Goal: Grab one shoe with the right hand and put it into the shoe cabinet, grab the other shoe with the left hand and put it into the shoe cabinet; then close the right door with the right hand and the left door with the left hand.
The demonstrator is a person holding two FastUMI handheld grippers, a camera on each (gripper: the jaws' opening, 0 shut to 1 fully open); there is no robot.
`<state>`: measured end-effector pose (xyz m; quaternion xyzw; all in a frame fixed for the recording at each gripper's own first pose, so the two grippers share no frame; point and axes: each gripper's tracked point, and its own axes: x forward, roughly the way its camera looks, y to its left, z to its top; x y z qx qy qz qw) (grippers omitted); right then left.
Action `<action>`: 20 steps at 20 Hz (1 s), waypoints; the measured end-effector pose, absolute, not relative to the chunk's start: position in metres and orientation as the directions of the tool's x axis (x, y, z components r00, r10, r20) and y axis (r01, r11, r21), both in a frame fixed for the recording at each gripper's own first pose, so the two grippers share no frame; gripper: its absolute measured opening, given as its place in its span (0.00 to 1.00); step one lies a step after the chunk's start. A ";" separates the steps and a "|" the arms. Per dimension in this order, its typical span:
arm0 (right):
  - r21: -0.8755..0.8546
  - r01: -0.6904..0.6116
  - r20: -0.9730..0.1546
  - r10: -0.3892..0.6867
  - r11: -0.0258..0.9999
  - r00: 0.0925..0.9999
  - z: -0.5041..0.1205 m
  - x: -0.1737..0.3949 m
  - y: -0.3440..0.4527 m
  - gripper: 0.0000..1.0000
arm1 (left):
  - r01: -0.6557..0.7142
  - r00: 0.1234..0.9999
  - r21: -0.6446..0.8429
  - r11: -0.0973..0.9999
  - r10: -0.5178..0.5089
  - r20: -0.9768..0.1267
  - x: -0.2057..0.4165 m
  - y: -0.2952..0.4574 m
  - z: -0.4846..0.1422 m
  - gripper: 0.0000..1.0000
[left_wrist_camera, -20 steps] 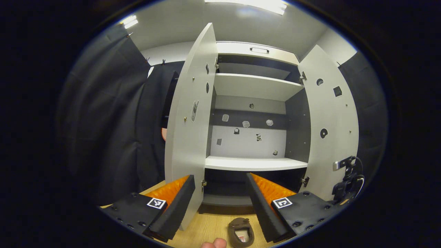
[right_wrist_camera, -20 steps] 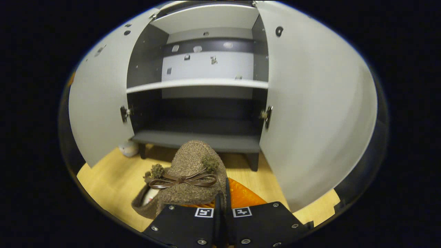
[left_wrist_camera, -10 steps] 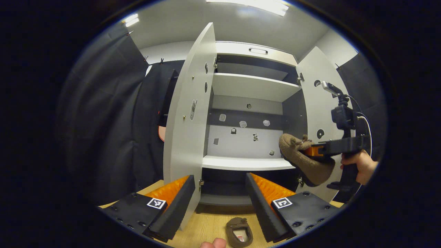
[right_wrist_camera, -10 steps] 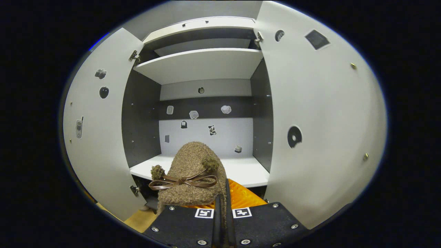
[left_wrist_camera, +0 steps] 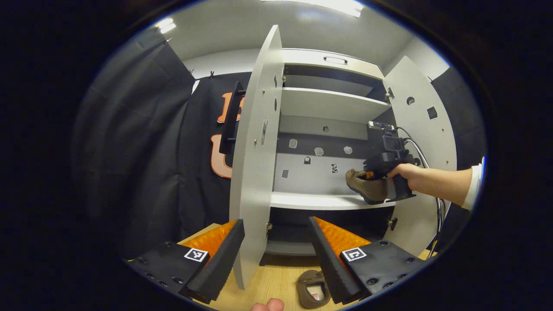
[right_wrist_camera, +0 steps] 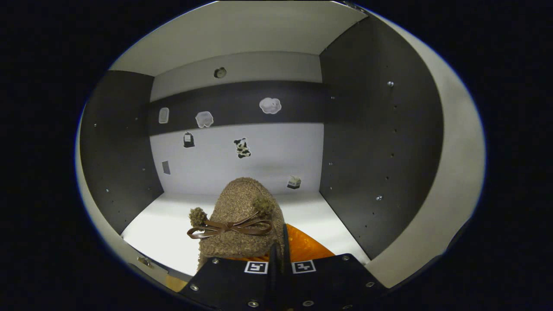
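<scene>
My right tongs [right_wrist_camera: 276, 259] pinch the brown shoe [right_wrist_camera: 242, 220] over the white shelf [right_wrist_camera: 164, 233] ahead. Released too early, I judge it could tip off the shelf's front edge. My left tongs [left_wrist_camera: 276, 242] hang spread, with the other shoe [left_wrist_camera: 313, 294] on the floor below them.

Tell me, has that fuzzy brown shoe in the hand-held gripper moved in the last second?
Yes. The brown shoe went forward into the cabinet, now over the white middle shelf, between the dark side walls.

Left gripper [left_wrist_camera: 276, 252]: black housings, ribbed inner faces, square tag on each, screw heads along edges. Right gripper [right_wrist_camera: 280, 248]: same black plates, tags, screws. Hand [left_wrist_camera: 406, 172] with white sleeve [left_wrist_camera: 475, 190]; black cables [left_wrist_camera: 432, 172] trailing.
</scene>
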<state>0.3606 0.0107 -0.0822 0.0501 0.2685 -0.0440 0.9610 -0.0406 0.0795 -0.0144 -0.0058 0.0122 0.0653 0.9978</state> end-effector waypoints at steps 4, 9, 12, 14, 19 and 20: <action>0.114 0.182 -0.625 -0.072 0.977 0.777 -0.126 0.378 0.006 0.06 | -0.142 0.990 0.002 0.990 0.142 -0.022 -0.039 0.084 -0.013 0.96; 0.141 0.194 -0.641 -0.060 0.971 0.765 -0.134 0.386 0.002 0.21 | -0.145 0.989 0.019 0.989 0.145 -0.028 -0.037 0.085 -0.014 0.96; 0.142 0.191 -0.648 -0.055 0.971 0.760 -0.133 0.382 -0.003 0.36 | -0.142 0.989 -0.001 0.990 0.142 -0.038 -0.037 0.083 -0.017 0.99; 0.155 0.194 -0.660 -0.044 0.969 0.750 -0.132 0.377 -0.007 0.53 | -0.142 0.989 0.001 0.990 0.142 -0.040 -0.037 0.084 -0.017 0.99; 0.183 0.109 -0.635 0.032 0.977 0.772 -0.107 0.360 0.002 0.90 | -0.137 0.990 0.018 0.990 0.137 -0.021 -0.037 0.082 -0.014 0.96; 0.193 0.098 -0.626 0.046 0.976 0.778 -0.099 0.356 0.005 0.93 | -0.133 0.991 0.021 0.991 0.133 -0.018 -0.037 0.082 -0.013 0.96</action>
